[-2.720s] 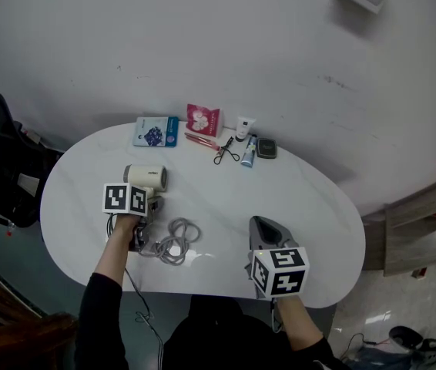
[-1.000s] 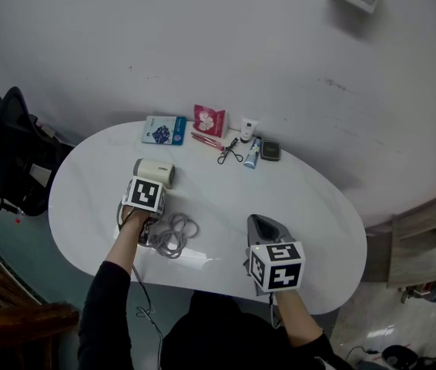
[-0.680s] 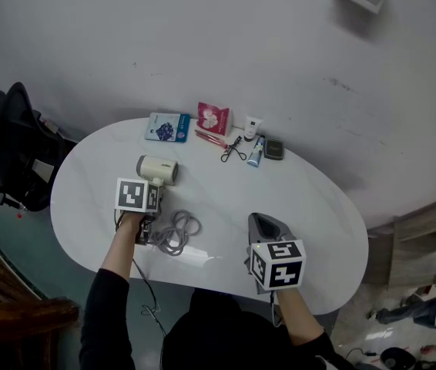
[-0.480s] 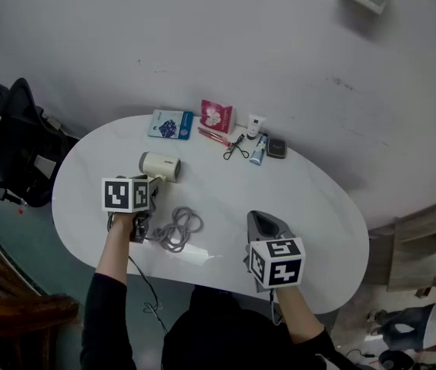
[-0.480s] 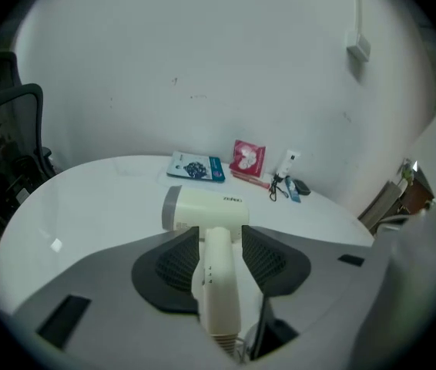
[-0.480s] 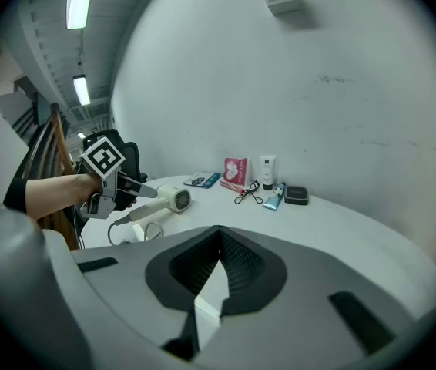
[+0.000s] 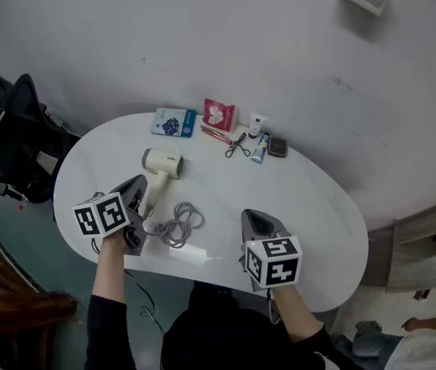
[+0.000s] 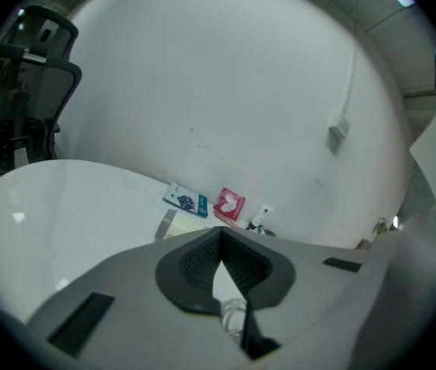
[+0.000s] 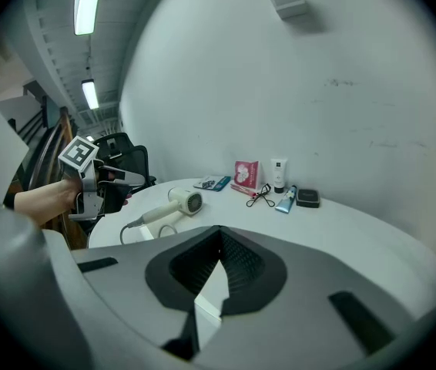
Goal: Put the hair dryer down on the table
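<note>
The cream hair dryer (image 7: 161, 163) lies on its side on the white oval table (image 7: 310, 199), its grey cord (image 7: 179, 225) coiled near the front edge. My left gripper (image 7: 135, 185) hovers just left of the dryer's handle, apart from it. Its jaws have just been closing and stand shut with nothing between them (image 8: 219, 233). The right gripper view shows the dryer (image 9: 181, 201) and the left gripper (image 9: 114, 177) beyond it. My right gripper (image 7: 250, 216) rests over the table's near right part, shut and empty (image 9: 219, 233).
Along the far edge lie a blue packet (image 7: 170, 122), a pink packet (image 7: 219, 115), a white tube (image 7: 257, 124), an eyelash curler (image 7: 239, 146), a blue tube (image 7: 261, 151) and a dark compact (image 7: 278, 146). A black chair (image 7: 10, 137) stands left of the table.
My left gripper has let go of the dryer's handle, risen and drawn back to the left, and its jaws have shut. The dryer stays on the table. The right gripper has kept still.
</note>
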`<state>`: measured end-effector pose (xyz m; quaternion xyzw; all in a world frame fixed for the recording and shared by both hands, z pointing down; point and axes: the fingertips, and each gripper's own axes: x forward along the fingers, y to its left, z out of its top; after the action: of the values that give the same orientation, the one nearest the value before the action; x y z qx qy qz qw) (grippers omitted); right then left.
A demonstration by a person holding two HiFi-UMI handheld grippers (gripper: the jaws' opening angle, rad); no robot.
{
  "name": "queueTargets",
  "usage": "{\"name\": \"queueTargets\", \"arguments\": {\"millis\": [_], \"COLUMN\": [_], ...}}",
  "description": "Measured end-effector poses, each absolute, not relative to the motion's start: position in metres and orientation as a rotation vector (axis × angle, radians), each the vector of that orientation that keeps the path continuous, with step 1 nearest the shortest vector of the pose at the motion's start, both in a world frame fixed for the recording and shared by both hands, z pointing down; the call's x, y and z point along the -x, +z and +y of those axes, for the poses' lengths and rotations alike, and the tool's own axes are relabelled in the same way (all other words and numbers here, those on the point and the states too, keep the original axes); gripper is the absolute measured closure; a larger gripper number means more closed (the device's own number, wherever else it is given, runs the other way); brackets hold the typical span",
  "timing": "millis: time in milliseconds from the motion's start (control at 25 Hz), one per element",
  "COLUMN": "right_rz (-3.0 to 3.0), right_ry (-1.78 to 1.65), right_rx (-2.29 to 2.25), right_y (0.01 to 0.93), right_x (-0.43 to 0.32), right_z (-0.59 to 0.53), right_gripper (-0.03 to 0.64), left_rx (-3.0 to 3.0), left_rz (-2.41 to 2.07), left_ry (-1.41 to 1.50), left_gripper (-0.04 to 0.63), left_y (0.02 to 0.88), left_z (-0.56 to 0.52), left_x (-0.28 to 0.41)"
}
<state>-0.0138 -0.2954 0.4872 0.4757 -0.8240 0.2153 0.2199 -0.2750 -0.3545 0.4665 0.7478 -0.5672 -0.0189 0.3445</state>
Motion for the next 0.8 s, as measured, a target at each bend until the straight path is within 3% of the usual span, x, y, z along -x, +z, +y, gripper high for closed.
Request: {"name": "queueTargets", "arguments": {"millis": [240, 800], "right_rz": [-2.331, -2.365], "right_ry": [0.602, 0.54], "right_rx": [-1.289, -1.238], "right_y": [0.478, 0.47], "right_x": [0.023, 0.043], "right_z": [-0.289, -0.272], "right_gripper": [0.615, 0.615], "left_rx": [-1.939, -1.952], "left_rz": [-1.441, -1.357], "left_ry": [-0.234, -0.336], "left_gripper": [0.588, 0.588], "left_y": [0.452, 0.444], "left_z": [-0.325, -0.29], "left_x": [0.277, 0.26]}}
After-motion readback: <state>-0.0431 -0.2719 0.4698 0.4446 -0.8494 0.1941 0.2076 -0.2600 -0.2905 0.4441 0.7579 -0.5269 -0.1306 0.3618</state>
